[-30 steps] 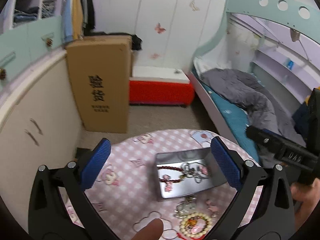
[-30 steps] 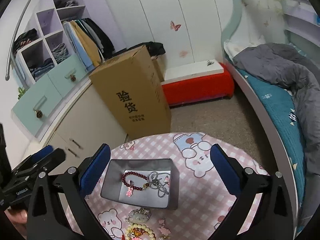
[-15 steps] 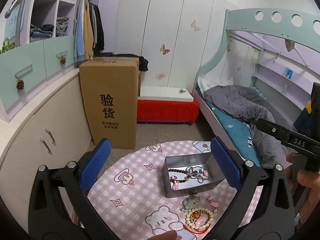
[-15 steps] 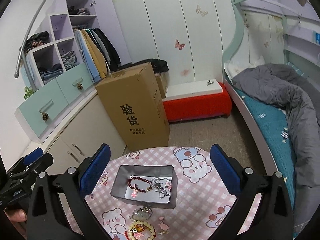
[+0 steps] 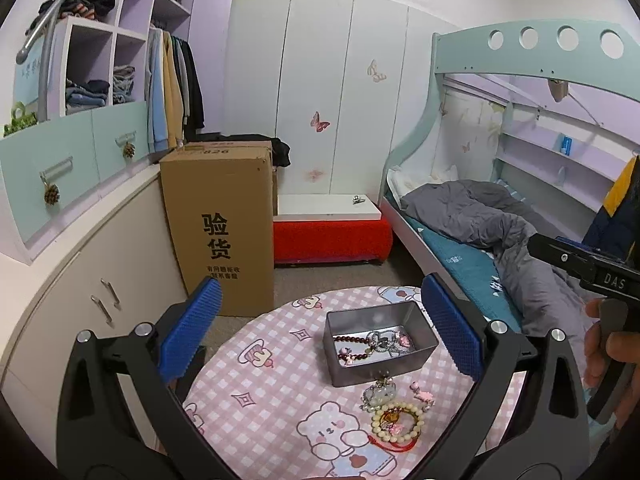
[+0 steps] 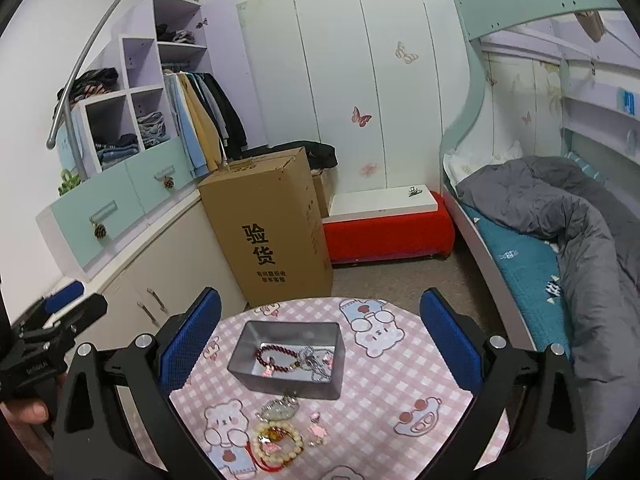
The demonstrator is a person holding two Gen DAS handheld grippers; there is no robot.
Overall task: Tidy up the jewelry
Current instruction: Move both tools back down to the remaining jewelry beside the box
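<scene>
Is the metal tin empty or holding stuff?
Holding stuff: the metal tin has a dark red bead bracelet and silver chain inside.

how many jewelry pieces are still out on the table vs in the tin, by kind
On the table, outside the tin:
bead bracelet: 1
silver pendant piece: 1
small pink charms: 2 or so, too small to be sure
In the tin:
dark red bead bracelet: 1
silver chain tangle: 1, may be more than one piece
Total: about 6

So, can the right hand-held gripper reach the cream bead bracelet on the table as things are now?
Probably yes. The right hand-held gripper is open above the table, and the cream bead bracelet lies uncovered in front of the metal tin.
</scene>
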